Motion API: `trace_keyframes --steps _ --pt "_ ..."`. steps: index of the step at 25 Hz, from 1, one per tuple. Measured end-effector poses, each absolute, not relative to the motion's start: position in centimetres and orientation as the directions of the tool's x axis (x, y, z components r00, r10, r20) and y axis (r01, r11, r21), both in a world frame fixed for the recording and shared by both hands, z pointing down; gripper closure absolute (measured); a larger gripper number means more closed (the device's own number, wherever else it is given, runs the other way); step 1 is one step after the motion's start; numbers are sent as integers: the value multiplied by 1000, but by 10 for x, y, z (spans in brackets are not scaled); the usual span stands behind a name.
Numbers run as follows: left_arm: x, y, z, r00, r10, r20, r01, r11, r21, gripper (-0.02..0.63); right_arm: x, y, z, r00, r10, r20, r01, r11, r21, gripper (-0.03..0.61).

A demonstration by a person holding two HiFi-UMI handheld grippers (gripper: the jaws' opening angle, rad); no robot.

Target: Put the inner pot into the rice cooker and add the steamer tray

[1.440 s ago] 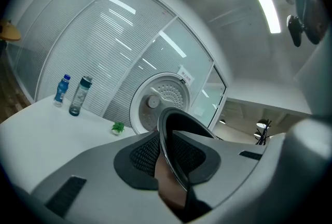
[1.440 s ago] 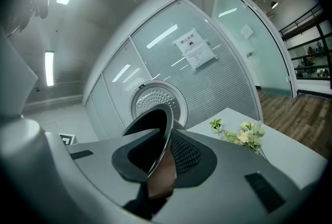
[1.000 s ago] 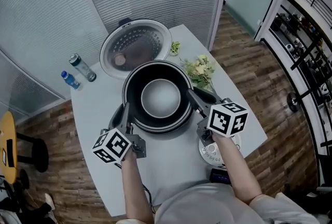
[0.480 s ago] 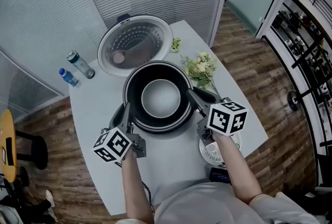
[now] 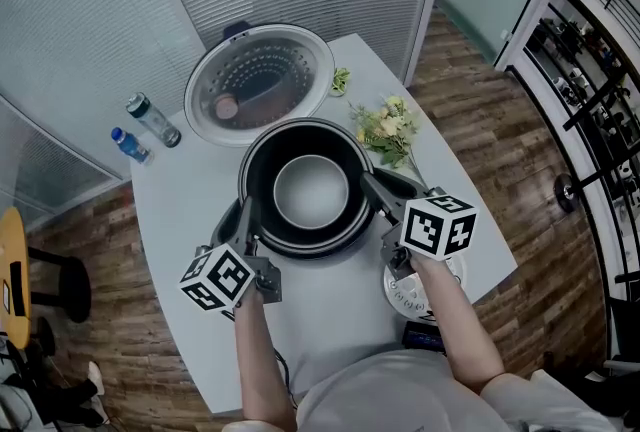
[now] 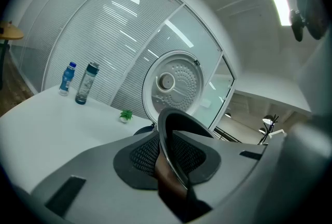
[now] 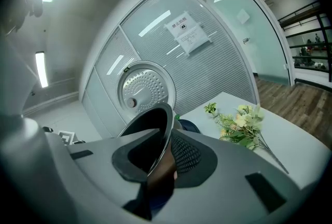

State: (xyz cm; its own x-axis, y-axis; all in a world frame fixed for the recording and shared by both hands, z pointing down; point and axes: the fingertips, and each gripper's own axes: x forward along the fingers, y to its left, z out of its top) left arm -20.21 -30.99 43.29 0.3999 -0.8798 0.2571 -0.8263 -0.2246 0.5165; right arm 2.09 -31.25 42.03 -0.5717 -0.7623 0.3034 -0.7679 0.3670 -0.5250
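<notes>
The dark inner pot (image 5: pixel 308 192), pale grey inside, hangs over the rice cooker body, which it hides almost fully. My left gripper (image 5: pixel 243 220) is shut on the pot's left rim (image 6: pixel 174 155), and my right gripper (image 5: pixel 372 190) is shut on its right rim (image 7: pixel 158 150). The cooker's round lid (image 5: pixel 258 83) stands open behind the pot, its perforated metal inner face showing (image 6: pixel 174 83) (image 7: pixel 141 88). The white steamer tray (image 5: pixel 410 292) lies on the table under my right hand, mostly hidden.
The round white table (image 5: pixel 180 220) also holds two bottles (image 5: pixel 143 128) at its far left, a small green plant (image 5: pixel 340 80) and a bunch of flowers (image 5: pixel 385 132) at the far right. Glass walls with blinds stand behind the table. Wood floor surrounds it.
Both grippers have sunk a little with the inner pot held between them; in the head view the table, lid and bottles have shifted slightly up and left.
</notes>
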Motion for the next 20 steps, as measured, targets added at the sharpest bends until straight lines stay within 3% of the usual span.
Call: trace_keyframes --steps 13,20 --pt "-199 -312 448 369 -870 327 -882 -217 419 525 22 -314 439 -576 -736 356 -781 367 -505 500" --pt "-197 -313 457 349 -862 367 -906 -210 368 518 21 -315 445 -560 -718 413 -818 401 -411 489"
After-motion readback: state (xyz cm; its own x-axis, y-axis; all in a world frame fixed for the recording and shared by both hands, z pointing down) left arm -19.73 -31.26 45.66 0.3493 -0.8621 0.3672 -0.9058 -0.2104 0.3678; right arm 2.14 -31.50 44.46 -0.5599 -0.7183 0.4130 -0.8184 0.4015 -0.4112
